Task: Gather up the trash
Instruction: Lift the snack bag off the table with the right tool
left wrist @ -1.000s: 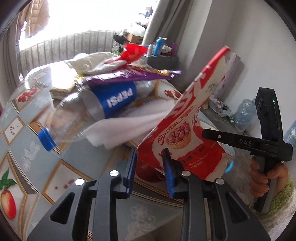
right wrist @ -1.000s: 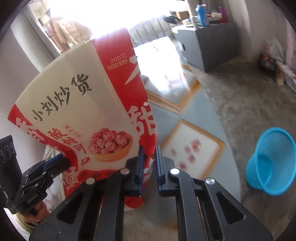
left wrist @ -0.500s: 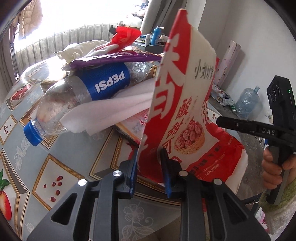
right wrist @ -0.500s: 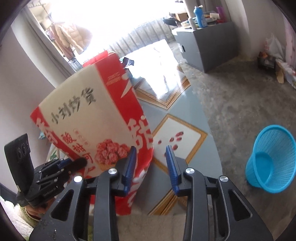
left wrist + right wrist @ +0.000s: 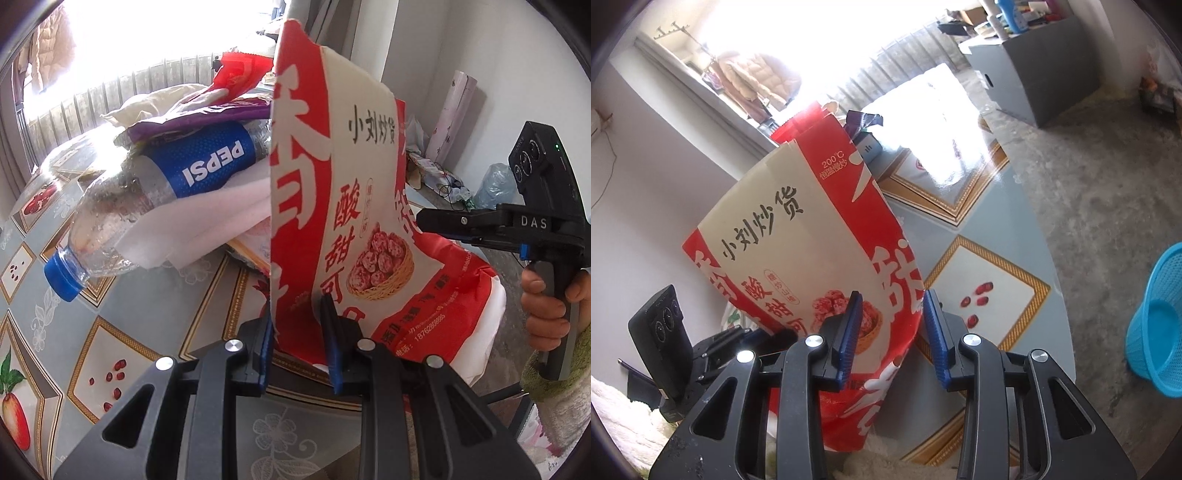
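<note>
A tall red and cream paper snack bag (image 5: 332, 206) stands upright at the table's near edge. My left gripper (image 5: 297, 345) is shut on the bag's lower edge. My right gripper (image 5: 895, 341) is open, its jaws apart around the bag's (image 5: 812, 236) right side without pinching it. In the left wrist view the right gripper (image 5: 436, 221) shows at the right, beside the bag. Behind the bag lies a trash pile: an empty Pepsi bottle (image 5: 155, 206) with a blue cap, white tissue (image 5: 207, 221), a purple wrapper (image 5: 199, 118) and a red wrapper (image 5: 240, 74).
The table (image 5: 74, 332) has a glossy fruit-patterned cloth. A blue plastic basket (image 5: 1160, 332) stands on the concrete floor right of the table. A grey cabinet (image 5: 1027, 74) with bottles stands at the back. White cloth (image 5: 484, 332) lies under the bag.
My right gripper has opened and let go of the bag. My left gripper has kept its hold; the bag has swung from tilted to upright.
</note>
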Motion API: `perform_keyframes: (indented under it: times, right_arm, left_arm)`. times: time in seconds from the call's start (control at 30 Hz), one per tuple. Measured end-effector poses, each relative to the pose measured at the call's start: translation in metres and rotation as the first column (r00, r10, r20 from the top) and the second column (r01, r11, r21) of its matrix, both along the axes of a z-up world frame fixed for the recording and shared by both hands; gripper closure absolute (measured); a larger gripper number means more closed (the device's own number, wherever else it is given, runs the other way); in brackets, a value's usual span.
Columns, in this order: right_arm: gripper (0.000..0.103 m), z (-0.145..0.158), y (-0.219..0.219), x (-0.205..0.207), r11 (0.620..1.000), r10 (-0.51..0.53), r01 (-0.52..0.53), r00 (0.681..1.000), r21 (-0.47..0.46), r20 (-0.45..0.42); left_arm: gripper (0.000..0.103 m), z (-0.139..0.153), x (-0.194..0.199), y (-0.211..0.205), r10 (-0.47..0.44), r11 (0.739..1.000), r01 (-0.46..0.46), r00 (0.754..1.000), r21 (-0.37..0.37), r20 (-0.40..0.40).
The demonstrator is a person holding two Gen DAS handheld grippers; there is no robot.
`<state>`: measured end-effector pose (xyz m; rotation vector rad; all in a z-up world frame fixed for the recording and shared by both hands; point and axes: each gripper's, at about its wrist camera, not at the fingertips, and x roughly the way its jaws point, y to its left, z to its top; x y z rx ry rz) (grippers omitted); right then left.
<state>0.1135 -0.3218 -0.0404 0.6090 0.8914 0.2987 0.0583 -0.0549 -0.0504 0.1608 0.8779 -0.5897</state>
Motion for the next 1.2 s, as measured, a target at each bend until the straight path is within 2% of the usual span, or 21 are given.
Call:
perform_keyframes:
  times: [0.23, 0.43, 0.57, 0.73, 0.93, 1.13, 1.2]
  right_arm:
    - [0.077, 0.014, 0.005, -0.018, 0.998, 0.048, -0.046, 0.998, -0.048, 0.045]
    - [0.073, 0.012, -0.006, -0.010, 0.997, 0.031, -0.027, 0.998, -0.073, 0.053]
    - [0.066, 0.003, -0.019, 0.008, 0.998, 0.051, -0.053, 0.996, 0.020, 0.076]
    - [0.064, -0.006, -0.022, 0.022, 0.986, 0.103, -0.113, 0.991, 0.123, 0.084]
    - [0.070, -0.006, -0.014, 0.010, 0.980, 0.169, -0.175, 0.983, 0.094, 0.075]
    - [0.092, -0.010, -0.017, -0.007, 0.989, 0.115, -0.119, 0.992, 0.091, 0.041]
    - [0.096, -0.007, -0.017, -0.017, 0.993, 0.093, -0.097, 0.994, 0.072, 0.055]
  left_arm:
    - [0.080, -0.002, -0.007, -0.009, 0.003, 1.000, -0.003, 1.000, 0.021, 0.025]
    - [0.080, -0.003, -0.009, -0.012, -0.013, 0.999, 0.012, 0.999, 0.038, 0.049]
    - [0.080, -0.003, -0.009, -0.013, -0.016, 0.999, 0.014, 0.998, 0.038, 0.053]
    - [0.080, -0.003, -0.011, -0.013, -0.018, 0.999, 0.016, 0.998, 0.036, 0.057]
    - [0.080, -0.004, -0.008, -0.012, -0.017, 0.999, 0.015, 0.998, 0.035, 0.059]
    - [0.080, -0.004, -0.006, -0.011, -0.013, 0.999, 0.012, 0.998, 0.030, 0.061]
    - [0.080, -0.002, -0.005, -0.010, -0.013, 1.000, 0.012, 0.998, 0.021, 0.055]
